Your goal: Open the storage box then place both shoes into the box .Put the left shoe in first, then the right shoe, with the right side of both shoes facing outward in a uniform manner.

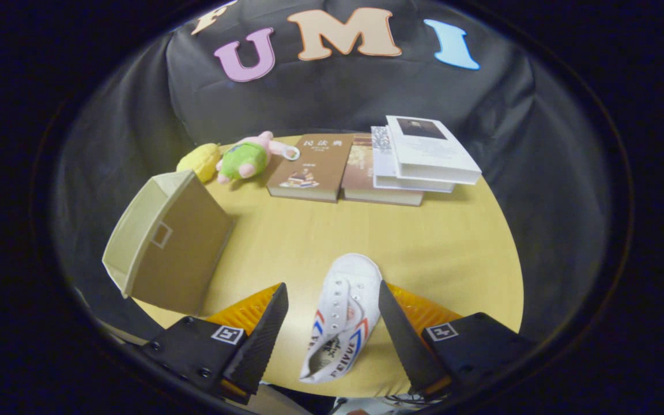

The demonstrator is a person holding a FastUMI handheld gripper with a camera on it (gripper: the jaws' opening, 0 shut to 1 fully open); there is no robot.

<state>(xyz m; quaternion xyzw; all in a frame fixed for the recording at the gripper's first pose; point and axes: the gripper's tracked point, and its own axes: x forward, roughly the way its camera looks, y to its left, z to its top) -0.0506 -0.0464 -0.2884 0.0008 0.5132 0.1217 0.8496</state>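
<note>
Lying between the wide-apart jaws of the gripper (332,323), a white shoe (343,317) points toward 12 o'clock; storage box (165,242) sits at 10 o'clock.

I can read "FEIYUE" in dark capitals on the side of the white shoe (343,314) lying between my gripper's (332,300) spread fingers, under red and blue chevron stripes. Beyond the fingers, the brown book (310,167) carries large Chinese title characters, too small for me to make out. Each finger mount bears a square black-and-white marker tag (227,334).
</note>
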